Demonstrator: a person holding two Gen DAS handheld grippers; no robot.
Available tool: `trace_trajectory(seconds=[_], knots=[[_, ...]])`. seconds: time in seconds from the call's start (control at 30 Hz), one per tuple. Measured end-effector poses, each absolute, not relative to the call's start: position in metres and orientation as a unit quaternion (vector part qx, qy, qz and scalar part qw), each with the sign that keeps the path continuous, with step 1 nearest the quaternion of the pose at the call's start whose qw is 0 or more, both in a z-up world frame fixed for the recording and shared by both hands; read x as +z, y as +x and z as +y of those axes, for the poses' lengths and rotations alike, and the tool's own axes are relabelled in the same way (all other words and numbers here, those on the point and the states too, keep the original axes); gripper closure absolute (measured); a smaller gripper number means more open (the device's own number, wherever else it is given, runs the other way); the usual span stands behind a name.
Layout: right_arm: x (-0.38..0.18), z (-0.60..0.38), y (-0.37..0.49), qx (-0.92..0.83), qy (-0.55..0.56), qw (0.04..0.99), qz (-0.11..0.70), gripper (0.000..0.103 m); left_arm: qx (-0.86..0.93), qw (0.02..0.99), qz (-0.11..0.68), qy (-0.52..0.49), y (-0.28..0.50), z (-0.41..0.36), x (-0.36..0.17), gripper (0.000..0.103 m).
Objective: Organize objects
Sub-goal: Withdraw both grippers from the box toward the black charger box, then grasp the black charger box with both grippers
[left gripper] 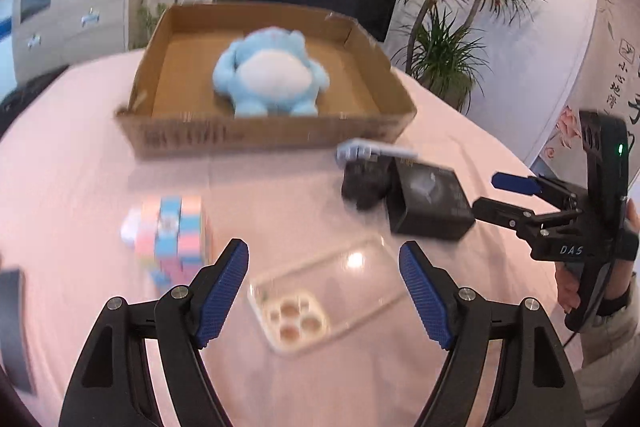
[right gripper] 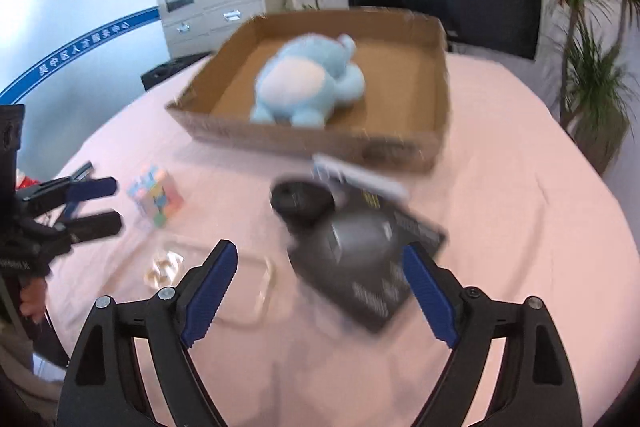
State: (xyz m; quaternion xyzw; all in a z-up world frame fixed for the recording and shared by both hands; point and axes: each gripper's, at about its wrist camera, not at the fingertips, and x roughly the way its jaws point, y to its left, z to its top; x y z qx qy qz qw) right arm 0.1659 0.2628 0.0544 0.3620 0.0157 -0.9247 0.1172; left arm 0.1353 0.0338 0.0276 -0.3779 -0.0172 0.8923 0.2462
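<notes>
Shallow open tray of plain brown cardboard (left gripper: pixel 264 137) at the far side of a pink cloth-covered table (left gripper: pixel 80 187). Inside, on its back, a fuzzy blue plush toy (left gripper: pixel 272 75) with a white belly: feet toward the near wall, head toward the far wall, long axis running front to back.

In front of the tray, on the cloth: pastel cube of pink, blue and peach squares (left gripper: pixel 170 233), blocky and blurred; clear, glossy phone case (left gripper: pixel 326 293), flat, rounded corners, camera cut-out end nearest the left wrist camera, long axis slanting up to the right. Further right, a matt black box (left gripper: pixel 430 203) with pale print, a round black object (left gripper: pixel 362 187) just beside it, and a pale blue-grey ridged piece (left gripper: pixel 372 149) across both, near the tray's front wall; contact too blurred to tell.

Left gripper (left gripper: pixel 324 297): ribbed blue pads on black arms, spread wide, gripping nothing, phone case seen between them below. Right gripper (right gripper: pixel 320 297): likewise wide apart, nothing held, black box (right gripper: pixel 368 267) under the gap, one corner near the right pad.
</notes>
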Motion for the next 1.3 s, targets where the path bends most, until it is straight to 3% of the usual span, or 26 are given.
trace_trajectory(seconds=[0.27,0.4,0.63,0.73,0.97,1.07,1.3], knots=[[0.018,0.286,0.186,-0.917,0.385,0.103,-0.033,0.019,0.87,0.246,-0.034,-0.426,0.152,0.028,-0.017,0.025],[0.009,0.299,0.174,-0.913,0.398,0.084,-0.034,0.019,0.861,0.286,-0.016,-0.42,0.138,0.054,-0.008,0.025],[0.009,0.317,0.149,-0.896,0.407,0.174,0.032,0.018,0.818,0.371,0.059,-0.435,0.107,0.134,-0.008,0.025],[0.002,0.324,0.135,-0.878,0.416,0.217,0.092,0.011,0.808,0.377,0.095,-0.442,0.098,0.16,-0.013,0.025],[-0.006,0.326,0.111,-0.84,0.402,0.325,0.164,0.01,0.797,0.389,0.128,-0.444,0.068,0.19,-0.018,0.025],[-0.01,0.322,0.109,-0.833,0.389,0.337,0.202,0.002,0.791,0.402,0.132,-0.442,0.064,0.189,-0.019,0.025],[-0.013,0.321,0.103,-0.819,0.376,0.361,0.239,0.001,0.772,0.443,0.144,-0.432,0.059,0.202,-0.027,0.025]])
